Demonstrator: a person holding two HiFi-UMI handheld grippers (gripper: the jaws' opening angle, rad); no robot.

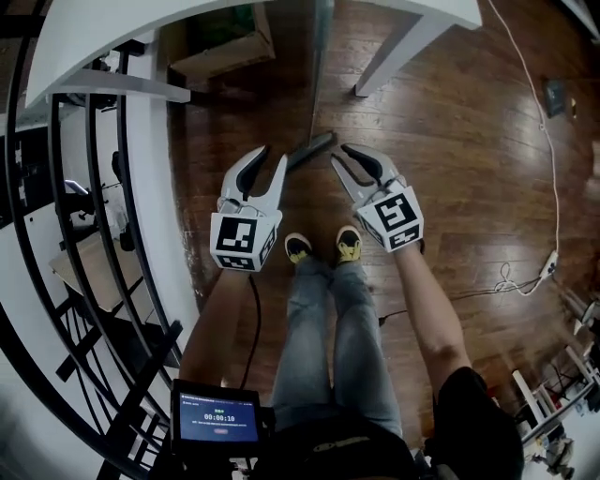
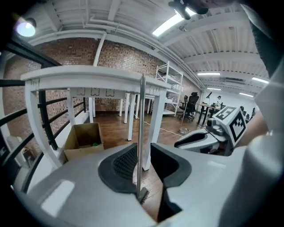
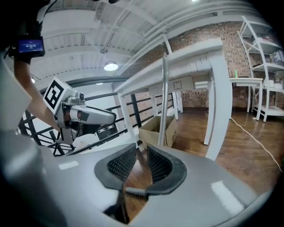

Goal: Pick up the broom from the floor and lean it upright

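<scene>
The broom stands upright, its thin metal handle (image 1: 315, 75) leaning on the edge of the white table (image 1: 187, 19) and its dark head (image 1: 311, 150) on the wood floor. My left gripper (image 1: 272, 157) hangs just left of the head and my right gripper (image 1: 340, 152) just right of it; neither touches the broom. In the left gripper view the handle (image 2: 141, 124) shows through the gap of the left gripper (image 2: 143, 153), beyond the pads. The right gripper (image 3: 141, 155) is open and empty, with the handle (image 3: 165, 97) ahead of it.
A cardboard box (image 1: 220, 47) sits under the table by its leg. A black railing (image 1: 75, 234) runs along the left. A white cable (image 1: 539, 141) trails over the floor at right. The person's shoes (image 1: 323, 247) stand just behind the broom head.
</scene>
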